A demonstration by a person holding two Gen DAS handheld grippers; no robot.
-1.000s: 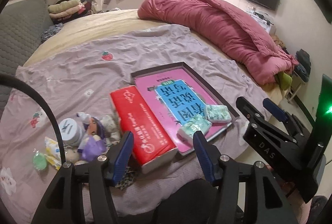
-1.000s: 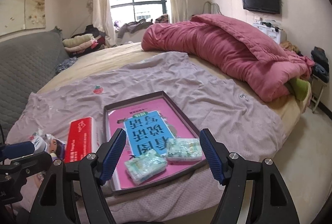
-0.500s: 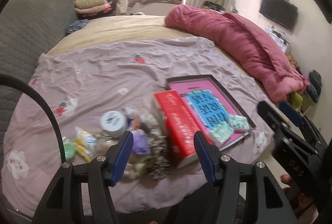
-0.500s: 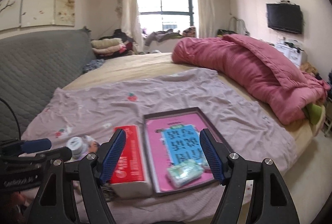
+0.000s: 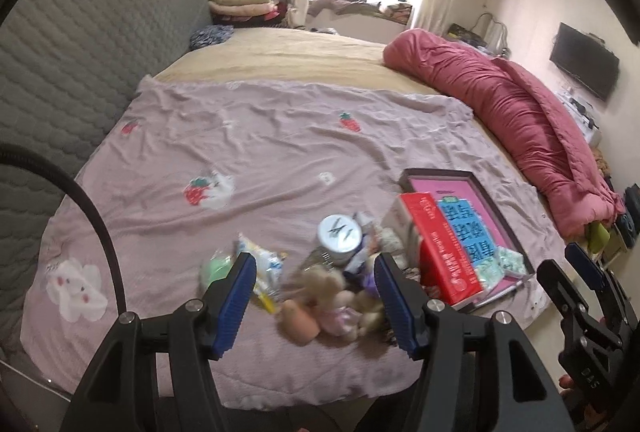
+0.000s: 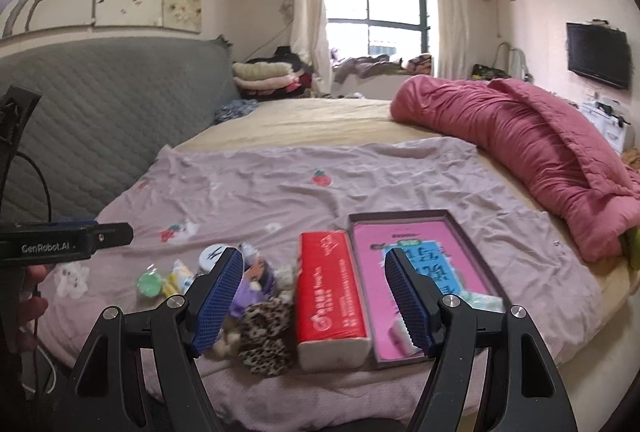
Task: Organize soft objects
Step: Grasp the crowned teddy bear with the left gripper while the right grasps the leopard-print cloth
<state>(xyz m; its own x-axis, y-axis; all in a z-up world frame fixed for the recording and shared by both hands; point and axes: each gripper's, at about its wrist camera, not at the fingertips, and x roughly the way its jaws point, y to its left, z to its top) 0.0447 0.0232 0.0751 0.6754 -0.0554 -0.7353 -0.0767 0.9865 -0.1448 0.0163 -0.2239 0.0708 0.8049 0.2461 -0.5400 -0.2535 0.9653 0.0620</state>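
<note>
A heap of small soft toys [image 5: 332, 300] lies on the mauve bedsheet [image 5: 260, 152], just beyond my left gripper [image 5: 314, 296], which hangs open above the near edge with nothing between its fingers. A white round jar [image 5: 340, 232], a green pouch [image 5: 216, 268] and yellow packets [image 5: 260, 264] lie around the heap. A red tissue pack [image 6: 328, 292] lies beside a dark-rimmed tray [image 6: 460, 228] with a pink and blue book in it. My right gripper [image 6: 314, 296] stands open and empty in front of the red pack. A leopard-print piece [image 6: 266, 328] and a purple toy [image 6: 252, 284] lie left of the pack.
A rolled pink quilt [image 6: 540, 144] runs along the bed's right side. A grey quilted headboard [image 6: 100, 120] stands on the left. Two pale green tissue packets [image 5: 500, 264] rest on the tray's near end. Folded bedding [image 6: 264, 76] is piled by the window.
Both views have swung left along the bed's near edge. The toy heap now sits in front of my left gripper, and the tray has slid to the right. Nothing was picked up.
</note>
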